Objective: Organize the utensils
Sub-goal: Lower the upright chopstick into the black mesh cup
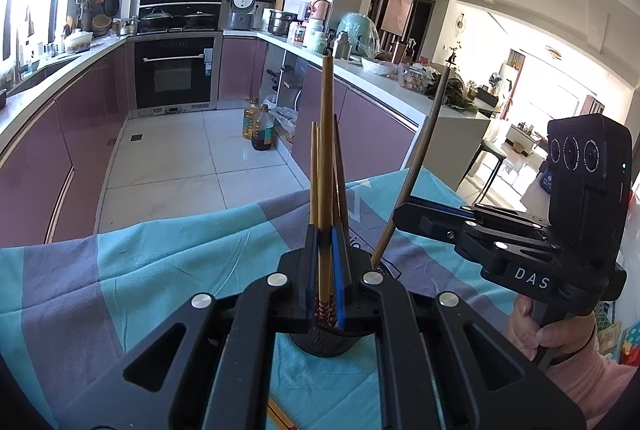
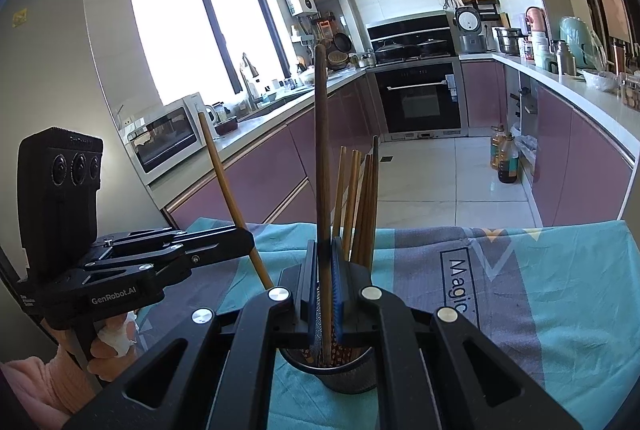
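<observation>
A black mesh holder (image 2: 344,370) stands on the blue-and-grey cloth and holds several chopsticks (image 2: 360,205). My right gripper (image 2: 325,250) is shut on a dark brown chopstick (image 2: 321,133), held upright with its lower end inside the holder. My left gripper (image 1: 325,234) is shut on a light bamboo chopstick (image 1: 327,133) with a patterned end, upright over the holder (image 1: 328,342). In the left wrist view the right gripper (image 1: 404,216) holds the dark chopstick (image 1: 424,145). In the right wrist view the left gripper (image 2: 250,240) holds the bamboo chopstick (image 2: 224,181).
The cloth (image 2: 540,294) covers the table, its far edge facing the kitchen floor. A loose chopstick (image 1: 280,416) lies on the cloth near the left gripper. Purple cabinets, an oven (image 2: 420,101) and oil bottles (image 2: 506,157) stand beyond.
</observation>
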Available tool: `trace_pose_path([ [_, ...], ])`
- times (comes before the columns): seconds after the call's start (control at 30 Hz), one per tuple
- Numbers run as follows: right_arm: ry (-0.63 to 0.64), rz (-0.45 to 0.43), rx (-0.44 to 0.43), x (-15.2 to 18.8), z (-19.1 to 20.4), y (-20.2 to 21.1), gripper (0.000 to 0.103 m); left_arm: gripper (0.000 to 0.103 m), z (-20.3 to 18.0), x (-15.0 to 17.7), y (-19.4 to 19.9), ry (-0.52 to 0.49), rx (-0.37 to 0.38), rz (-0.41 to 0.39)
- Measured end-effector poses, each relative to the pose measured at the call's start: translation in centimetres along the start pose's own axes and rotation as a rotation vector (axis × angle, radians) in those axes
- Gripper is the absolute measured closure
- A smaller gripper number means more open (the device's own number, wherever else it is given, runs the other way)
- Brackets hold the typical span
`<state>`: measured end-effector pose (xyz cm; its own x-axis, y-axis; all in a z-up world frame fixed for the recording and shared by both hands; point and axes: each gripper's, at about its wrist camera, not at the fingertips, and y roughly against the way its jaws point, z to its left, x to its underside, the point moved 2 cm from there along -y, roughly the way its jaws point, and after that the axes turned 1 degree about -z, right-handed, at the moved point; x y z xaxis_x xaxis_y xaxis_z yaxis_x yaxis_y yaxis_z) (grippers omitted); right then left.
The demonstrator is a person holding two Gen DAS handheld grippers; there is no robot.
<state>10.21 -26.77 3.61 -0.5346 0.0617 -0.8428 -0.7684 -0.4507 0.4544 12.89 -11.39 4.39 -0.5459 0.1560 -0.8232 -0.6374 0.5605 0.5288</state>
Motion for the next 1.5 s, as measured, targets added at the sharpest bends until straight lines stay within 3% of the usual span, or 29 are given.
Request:
trace_pose_path([
  [0.9,-0.034,0.063,0.007,1.0,-1.1,-2.5,0.097,0.096,-0.2,0.0,-2.9,-0.035,-0.007,0.066],
  [1.5,-0.059,0.075,0.017,0.6,-1.6,-3.6,0.097,0.095,1.8,0.0,-5.3,-0.019,-0.008,0.104],
])
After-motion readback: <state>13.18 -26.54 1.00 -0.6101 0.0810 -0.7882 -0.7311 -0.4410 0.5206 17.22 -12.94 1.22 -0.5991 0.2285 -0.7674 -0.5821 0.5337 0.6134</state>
